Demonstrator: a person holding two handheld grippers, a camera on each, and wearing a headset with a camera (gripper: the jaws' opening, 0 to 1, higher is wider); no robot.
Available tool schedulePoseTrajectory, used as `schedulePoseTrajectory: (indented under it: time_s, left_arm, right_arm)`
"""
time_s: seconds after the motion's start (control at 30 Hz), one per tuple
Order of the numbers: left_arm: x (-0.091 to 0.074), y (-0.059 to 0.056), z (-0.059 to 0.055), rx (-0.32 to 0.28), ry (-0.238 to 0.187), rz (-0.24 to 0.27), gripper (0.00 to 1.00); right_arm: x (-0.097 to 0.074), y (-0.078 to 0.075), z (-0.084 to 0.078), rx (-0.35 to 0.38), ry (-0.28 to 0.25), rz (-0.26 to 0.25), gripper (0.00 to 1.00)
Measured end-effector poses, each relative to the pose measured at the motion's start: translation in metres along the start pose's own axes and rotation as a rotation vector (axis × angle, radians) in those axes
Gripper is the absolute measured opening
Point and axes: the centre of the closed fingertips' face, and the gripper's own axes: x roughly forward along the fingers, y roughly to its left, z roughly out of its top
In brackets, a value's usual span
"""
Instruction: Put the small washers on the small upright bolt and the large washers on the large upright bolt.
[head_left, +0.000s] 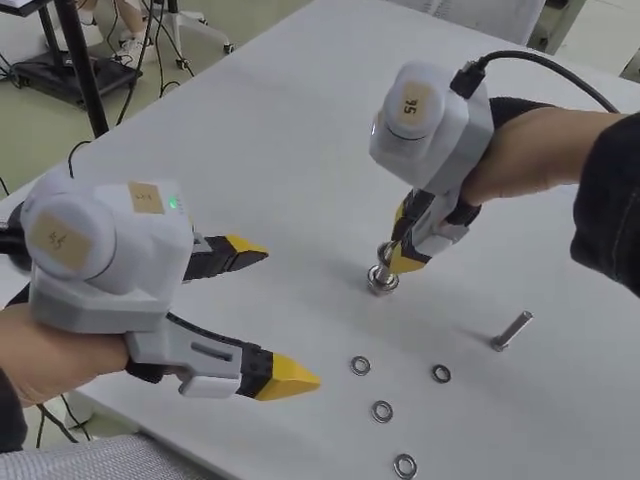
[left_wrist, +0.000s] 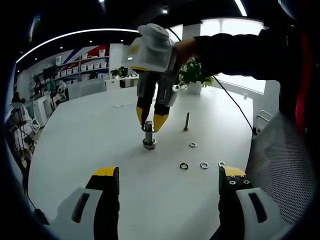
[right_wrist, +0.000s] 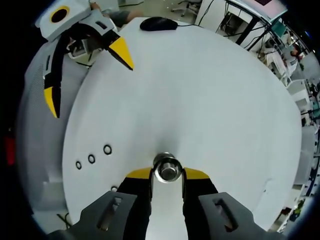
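Here the large upright bolt (head_left: 382, 272) stands on the white tabletop (head_left: 300, 120), with a wider metal ring at its foot. The right gripper (head_left: 398, 245) comes down on it from above, held in a hand (head_left: 530, 150). Its jaws are drawn narrow, one yellow tip on each side of the bolt's top. In the right gripper view the bolt's shiny round end sits right between the tips, but I cannot tell whether they pinch the bolt itself or a washer at its top.

The small upright bolt (head_left: 511, 330) stands near the large bolt, on the side away from the left gripper. Four loose small washers (head_left: 361, 365) lie flat on the tabletop near the large bolt, on the side nearest the person, each apart from the others. One of them lies just beside the small bolt.

The left gripper (head_left: 270, 313) hangs above the tabletop, well apart from the large bolt and level with it. Its jaws are spread wide and hold nothing. In the left gripper view they point toward the large bolt, which appears between the two tips.
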Motion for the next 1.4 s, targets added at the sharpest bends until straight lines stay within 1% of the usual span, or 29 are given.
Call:
schedulePoseTrajectory:
  time_s: [0.33, 0.6, 1.0, 1.17, 1.4]
  left_arm:
    - [0.001, -0.001, -0.002, -0.003, 0.006, -0.004, 0.81]
    - [0.0, 0.0, -0.004, -0.008, 0.012, -0.004, 0.81]
    - [0.002, 0.0, -0.005, -0.009, 0.017, -0.007, 0.81]
    - [0.003, 0.001, -0.006, -0.011, 0.018, -0.006, 0.81]
    - [0.003, 0.0, -0.006, -0.01, 0.019, -0.007, 0.81]
  right_arm:
    - [0.013, 0.003, -0.003, 0.008, 0.002, 0.02, 0.23]
    - [0.025, 0.002, -0.004, 0.009, 0.005, 0.018, 0.23]
    - [0.029, 0.001, -0.004, 0.011, -0.002, 0.017, 0.23]
    - [0.031, 0.002, -0.004, 0.02, 0.003, 0.025, 0.24]
    - [0.032, 0.003, -0.004, 0.015, 0.005, 0.022, 0.24]
